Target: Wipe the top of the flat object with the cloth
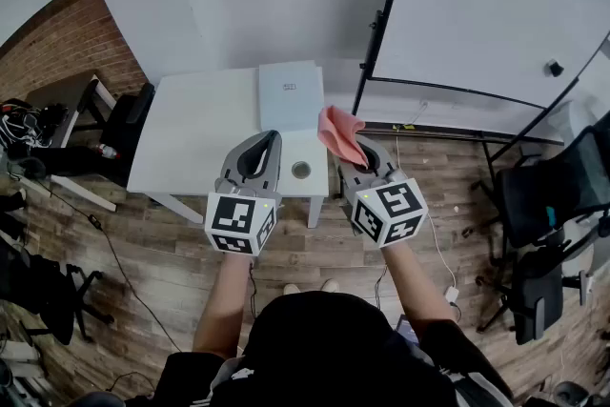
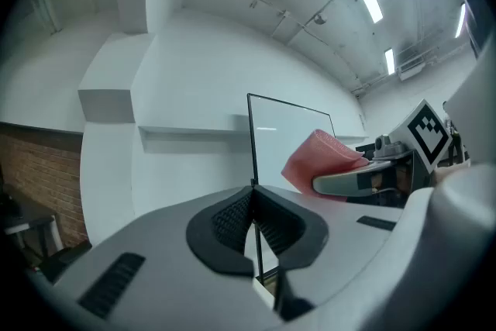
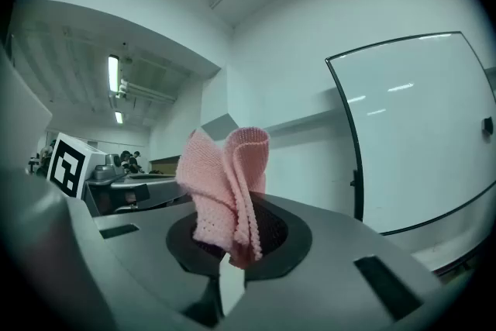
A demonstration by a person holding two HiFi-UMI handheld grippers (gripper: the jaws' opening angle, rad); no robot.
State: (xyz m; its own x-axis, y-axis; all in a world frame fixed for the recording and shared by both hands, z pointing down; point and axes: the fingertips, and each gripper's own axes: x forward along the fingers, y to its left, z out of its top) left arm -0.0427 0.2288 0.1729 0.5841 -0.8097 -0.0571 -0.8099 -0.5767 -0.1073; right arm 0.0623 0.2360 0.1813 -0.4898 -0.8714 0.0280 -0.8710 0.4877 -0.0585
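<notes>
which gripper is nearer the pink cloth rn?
Right. The right gripper is shut on the pink cloth; the left gripper, shut and empty, sits to its left, not touching the cloth.

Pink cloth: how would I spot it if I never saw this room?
Find the white table in the head view. Near its right edge, the right gripper pinches the pink cloth in its jaws. It is the only pink, floppy thing; the left gripper beside it holds nothing.

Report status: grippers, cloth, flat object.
Left gripper jaws shut, empty. Right gripper shut on pink knitted cloth, held aloft. Flat white rectangular object lies on white table, untouched. Nothing in the way.
</notes>
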